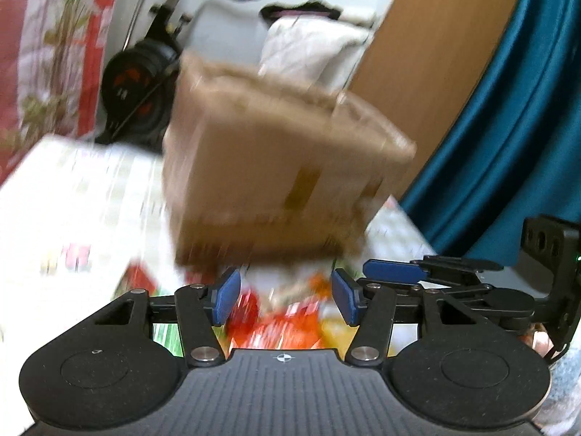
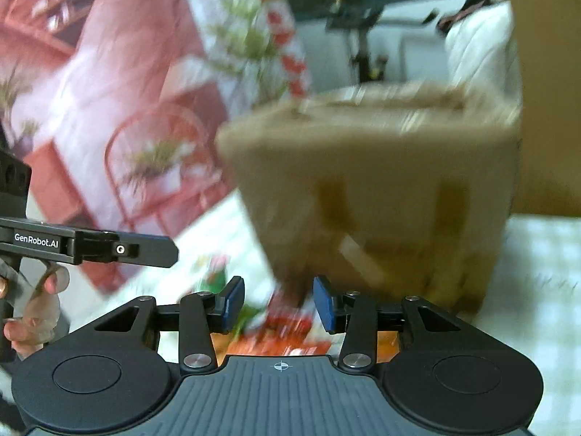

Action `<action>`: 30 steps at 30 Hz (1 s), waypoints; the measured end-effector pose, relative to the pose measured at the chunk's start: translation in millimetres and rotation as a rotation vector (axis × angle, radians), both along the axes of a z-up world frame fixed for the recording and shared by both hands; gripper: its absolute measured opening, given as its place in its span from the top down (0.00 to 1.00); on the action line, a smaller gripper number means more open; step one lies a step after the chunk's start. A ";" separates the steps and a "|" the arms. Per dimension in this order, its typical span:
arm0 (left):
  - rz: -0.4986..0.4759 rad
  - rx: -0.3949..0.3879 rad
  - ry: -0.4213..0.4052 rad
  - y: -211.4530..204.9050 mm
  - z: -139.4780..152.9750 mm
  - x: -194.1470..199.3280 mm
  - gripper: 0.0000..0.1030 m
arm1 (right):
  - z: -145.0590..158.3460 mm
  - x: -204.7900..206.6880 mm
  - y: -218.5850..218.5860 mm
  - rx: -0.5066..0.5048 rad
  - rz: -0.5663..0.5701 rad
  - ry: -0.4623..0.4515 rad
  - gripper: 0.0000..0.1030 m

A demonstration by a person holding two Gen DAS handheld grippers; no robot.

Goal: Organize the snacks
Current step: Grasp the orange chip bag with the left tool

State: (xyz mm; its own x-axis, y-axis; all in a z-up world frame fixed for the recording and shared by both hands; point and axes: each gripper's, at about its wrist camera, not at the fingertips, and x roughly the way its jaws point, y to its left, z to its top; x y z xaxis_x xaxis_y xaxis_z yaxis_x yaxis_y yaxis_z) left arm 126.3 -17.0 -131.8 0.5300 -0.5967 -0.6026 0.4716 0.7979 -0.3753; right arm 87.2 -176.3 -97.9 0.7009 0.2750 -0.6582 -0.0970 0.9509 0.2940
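Observation:
A brown cardboard box (image 1: pixel 283 167) stands on the table ahead of both grippers; it also shows in the right wrist view (image 2: pixel 377 196). Both views are blurred by motion. My left gripper (image 1: pixel 285 296) is open above red, orange and yellow snack packets (image 1: pixel 283 327) lying in front of the box. My right gripper (image 2: pixel 279 303) is open above red and orange snack packets (image 2: pixel 287 334), with a green packet (image 2: pixel 214 276) to its left. Nothing is between either pair of fingers. The right gripper (image 1: pixel 392 270) shows at the right of the left wrist view.
The table has a white checked cloth (image 2: pixel 544 272). A teal curtain (image 1: pixel 508 127) and a wooden panel (image 1: pixel 428 36) stand to the right. A red and white floral cloth (image 2: pixel 109 109) hangs at the left. An exercise bike (image 1: pixel 145 83) stands behind the table.

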 end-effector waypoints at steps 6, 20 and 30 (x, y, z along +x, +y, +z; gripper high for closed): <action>0.023 -0.006 0.130 15.0 -48.0 -12.4 0.44 | -24.9 -3.6 41.2 -0.058 0.095 0.126 0.60; -0.019 0.075 0.191 7.2 -91.7 -15.9 0.43 | -48.8 -13.4 27.0 -0.008 0.058 0.205 0.66; 0.009 -0.026 0.244 10.8 -114.1 0.8 0.40 | -56.9 -13.8 16.8 0.009 0.033 0.199 0.69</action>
